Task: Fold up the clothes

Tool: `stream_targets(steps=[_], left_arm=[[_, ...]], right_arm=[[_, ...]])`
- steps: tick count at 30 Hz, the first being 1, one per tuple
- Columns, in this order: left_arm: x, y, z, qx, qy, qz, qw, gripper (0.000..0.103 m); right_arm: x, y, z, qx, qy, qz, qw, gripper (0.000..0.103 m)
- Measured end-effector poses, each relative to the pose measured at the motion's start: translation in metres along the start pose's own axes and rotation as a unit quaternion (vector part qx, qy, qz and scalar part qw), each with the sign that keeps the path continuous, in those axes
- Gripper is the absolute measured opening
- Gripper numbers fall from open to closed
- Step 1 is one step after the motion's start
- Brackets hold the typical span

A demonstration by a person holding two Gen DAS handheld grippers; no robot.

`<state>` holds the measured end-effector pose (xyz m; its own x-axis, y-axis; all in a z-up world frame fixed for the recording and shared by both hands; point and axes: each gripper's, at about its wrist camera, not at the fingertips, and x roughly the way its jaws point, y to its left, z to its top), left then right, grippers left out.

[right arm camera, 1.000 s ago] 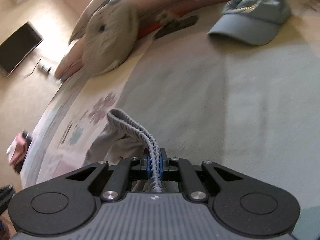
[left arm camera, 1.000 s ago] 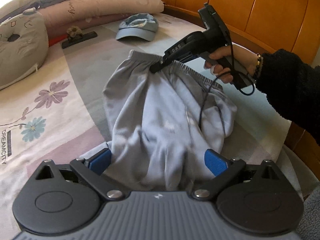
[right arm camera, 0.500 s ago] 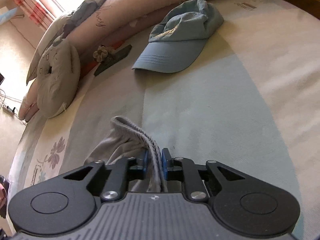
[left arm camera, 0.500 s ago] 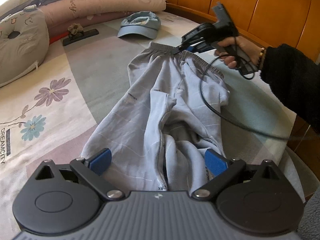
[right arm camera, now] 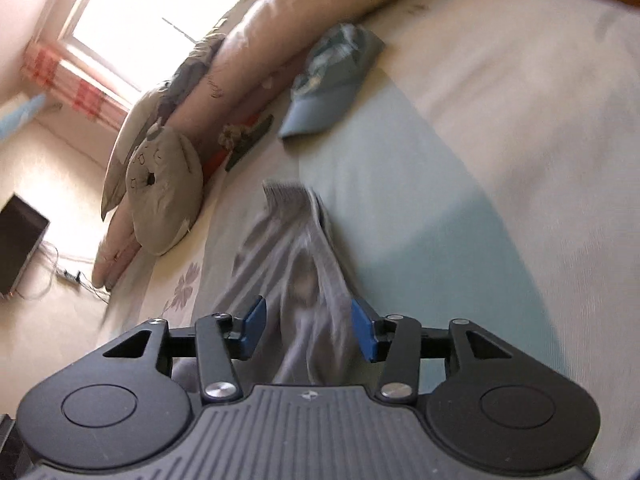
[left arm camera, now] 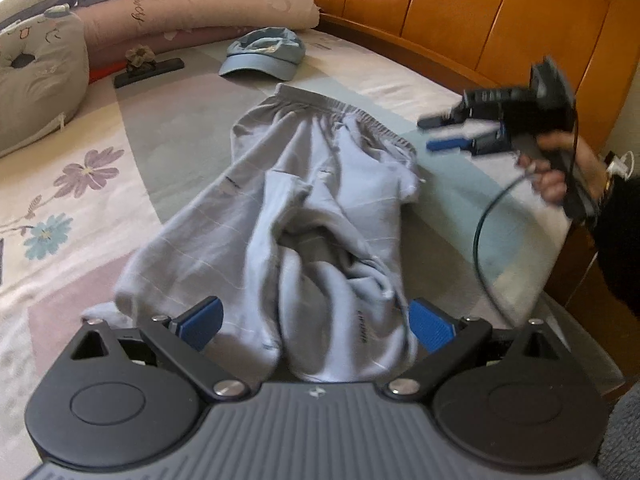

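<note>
Grey sweatpants [left arm camera: 304,184] lie stretched out on the bed, waistband [left arm camera: 344,114] at the far end, legs running toward me. My left gripper [left arm camera: 316,324] sits over the leg ends with its jaws wide; the cloth lies between the blue pads [left arm camera: 200,322] without visibly being squeezed. A hand holds my right gripper [left arm camera: 426,134] to the right of the waistband, clear of the cloth, its jaws opening. In the right wrist view the pants [right arm camera: 288,248] blur past in front of the right gripper [right arm camera: 308,320], and neither pad presses on them.
A blue cap [left arm camera: 264,54] lies beyond the waistband. Long pink pillows [left arm camera: 208,4] and a grey cushion [left arm camera: 36,80] line the far left. A black bar with a small flower figure [left arm camera: 144,68] rests near them. The wooden headboard [left arm camera: 460,20] runs along the right.
The right gripper carried the waistband away from me, laid it down, let go and drew off to the right. The pants went from bunched and lifted to flat. The left gripper stayed put.
</note>
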<state>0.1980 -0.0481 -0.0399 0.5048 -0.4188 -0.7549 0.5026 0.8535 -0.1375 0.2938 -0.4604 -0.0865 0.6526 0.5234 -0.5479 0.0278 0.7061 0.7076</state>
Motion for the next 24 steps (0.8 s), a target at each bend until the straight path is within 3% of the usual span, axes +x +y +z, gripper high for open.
stream_targets(steps=[3,7,10,12,20,22,23,24], left_arm=[[-0.001,-0.005,-0.005,-0.004,0.000,-0.006,1.0000,0.099],[0.000,-0.005,-0.009,-0.015,0.003,-0.010,0.9998,0.099],[0.004,-0.004,-0.011,-0.022,0.009,-0.009,0.9997,0.099],[0.006,-0.005,-0.012,-0.025,0.010,-0.009,0.9996,0.099],[0.007,-0.009,-0.010,-0.021,0.010,-0.015,0.9996,0.099],[0.007,-0.009,-0.008,-0.022,0.012,-0.010,0.9996,0.099],[0.007,-0.010,-0.007,-0.022,0.011,-0.008,0.9997,0.099],[0.006,-0.010,-0.007,-0.021,0.010,-0.005,0.9997,0.099]], right_arm=[[0.004,-0.013,-0.024,0.037,0.007,-0.004,0.999,0.052],[0.019,-0.029,-0.038,0.082,-0.015,0.030,0.996,0.051],[0.038,-0.037,-0.030,0.117,-0.029,0.061,0.991,0.044],[0.052,-0.034,-0.023,0.112,-0.028,0.058,0.992,0.035],[0.058,-0.022,-0.036,0.096,-0.035,0.053,0.993,0.033],[0.061,-0.019,-0.037,0.083,-0.045,0.036,0.995,0.022],[0.063,-0.020,-0.036,0.085,-0.048,0.026,0.995,0.009],[0.065,-0.022,-0.036,0.085,-0.050,0.025,0.995,0.004]])
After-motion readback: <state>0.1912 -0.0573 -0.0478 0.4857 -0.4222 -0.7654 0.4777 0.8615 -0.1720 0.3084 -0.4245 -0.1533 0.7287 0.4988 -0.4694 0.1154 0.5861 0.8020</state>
